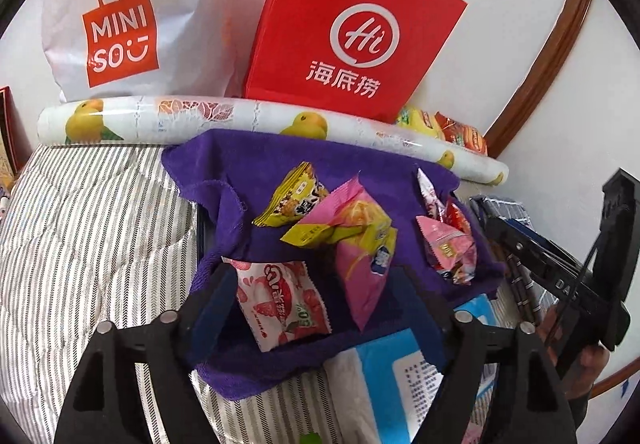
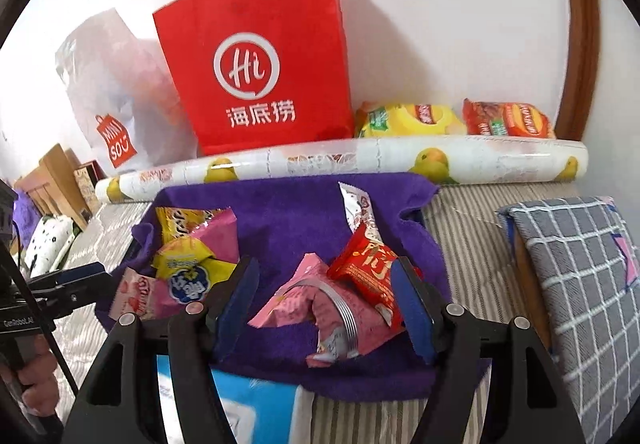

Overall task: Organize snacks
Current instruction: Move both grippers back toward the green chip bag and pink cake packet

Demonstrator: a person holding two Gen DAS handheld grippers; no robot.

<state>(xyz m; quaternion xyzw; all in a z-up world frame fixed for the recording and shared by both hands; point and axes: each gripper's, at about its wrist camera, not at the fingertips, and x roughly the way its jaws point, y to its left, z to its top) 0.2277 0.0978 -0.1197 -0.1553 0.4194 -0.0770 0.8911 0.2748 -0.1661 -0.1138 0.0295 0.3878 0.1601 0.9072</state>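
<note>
Several snack packets lie on a purple towel. In the left wrist view, a strawberry packet and a long pink packet lie between the open fingers of my left gripper; a yellow packet lies behind, and pink and red packets lie at the right. In the right wrist view, my right gripper is open around a pink packet and a red packet, holding nothing. Yellow and pink packets lie to its left.
A red paper bag and a white Miniso bag stand at the wall behind a rolled fruit-print sheet. Chip bags lie behind the roll. A tissue pack lies near. A checked cushion is at right.
</note>
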